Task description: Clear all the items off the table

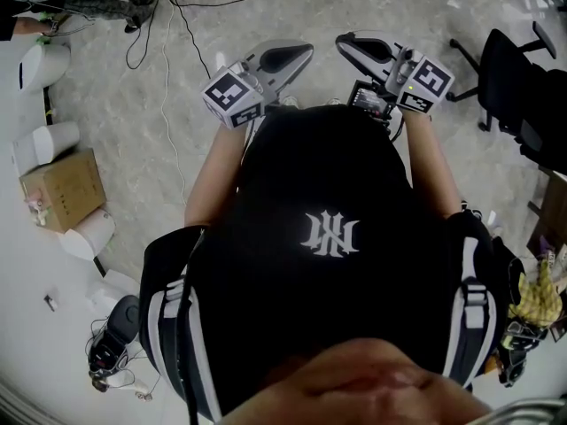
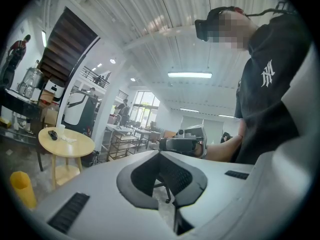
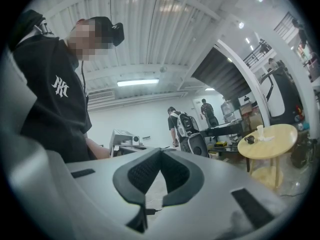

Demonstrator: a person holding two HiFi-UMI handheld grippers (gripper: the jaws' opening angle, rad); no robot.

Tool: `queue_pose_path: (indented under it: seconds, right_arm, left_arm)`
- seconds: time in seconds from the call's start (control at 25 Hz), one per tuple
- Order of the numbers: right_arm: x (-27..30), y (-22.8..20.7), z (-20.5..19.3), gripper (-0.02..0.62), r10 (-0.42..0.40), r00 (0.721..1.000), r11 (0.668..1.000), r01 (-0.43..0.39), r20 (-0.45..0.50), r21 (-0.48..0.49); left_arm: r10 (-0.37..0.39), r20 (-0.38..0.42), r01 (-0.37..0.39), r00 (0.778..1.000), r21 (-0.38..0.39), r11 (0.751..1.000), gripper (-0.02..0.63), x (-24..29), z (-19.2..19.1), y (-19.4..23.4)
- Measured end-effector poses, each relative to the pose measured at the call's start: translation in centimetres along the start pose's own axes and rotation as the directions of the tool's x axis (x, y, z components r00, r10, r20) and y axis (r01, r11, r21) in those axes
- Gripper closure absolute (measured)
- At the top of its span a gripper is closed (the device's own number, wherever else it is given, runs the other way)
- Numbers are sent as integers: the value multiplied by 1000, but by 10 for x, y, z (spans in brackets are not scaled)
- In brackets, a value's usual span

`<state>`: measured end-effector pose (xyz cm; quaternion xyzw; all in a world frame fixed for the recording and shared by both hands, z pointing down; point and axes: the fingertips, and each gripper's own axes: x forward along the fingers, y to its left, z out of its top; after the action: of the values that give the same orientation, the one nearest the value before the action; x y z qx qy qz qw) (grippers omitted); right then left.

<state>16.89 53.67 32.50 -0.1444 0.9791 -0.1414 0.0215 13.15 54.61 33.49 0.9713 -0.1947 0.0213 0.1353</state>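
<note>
The round wooden table (image 2: pixel 75 145) stands far off at the left of the left gripper view and carries a dark item (image 2: pixel 52 134), a white cup (image 2: pixel 61 128) and some paper. The right gripper view shows the same table (image 3: pixel 275 139) at the far right, with the cup (image 3: pixel 260 130) and the dark item (image 3: pixel 250 139). Held level in front of the person's chest, my left gripper (image 1: pixel 301 53) and right gripper (image 1: pixel 345 42) point at each other. Both have their jaws shut on nothing (image 2: pixel 161 152) (image 3: pixel 161 150). Neither is near the table.
A cardboard box (image 1: pixel 62 189) and white rolls lie on the floor at the left, with cables beyond them. A black office chair (image 1: pixel 514 87) stands at the right. A yellow bin (image 2: pixel 22 188) sits near the table. People with backpacks (image 3: pixel 181 124) stand in the background.
</note>
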Motion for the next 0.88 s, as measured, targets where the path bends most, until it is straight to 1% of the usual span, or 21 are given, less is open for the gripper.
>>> queue_pose_path:
  seconds: [0.28, 0.44, 0.64, 0.88]
  right_arm:
    - [-1, -2, 1, 592, 0, 1000, 1000, 0, -8, 1]
    - [-10, -5, 5, 592, -8, 1000, 1000, 8, -8, 1]
    - [-36, -18, 5, 592, -9, 1000, 1000, 9, -4, 8]
    - [-58, -43, -3, 592, -27, 1000, 999, 27, -7, 45]
  left_arm:
    - [0, -3, 0, 1000, -16, 1000, 594, 6, 1, 3]
    - [-2, 1, 2, 1000, -12, 1000, 594, 12, 6, 3]
    - [6, -3, -6, 1000, -9, 1000, 594, 35, 9, -1]
    - [20, -27, -21, 999, -39, 999, 594, 55, -2, 3]
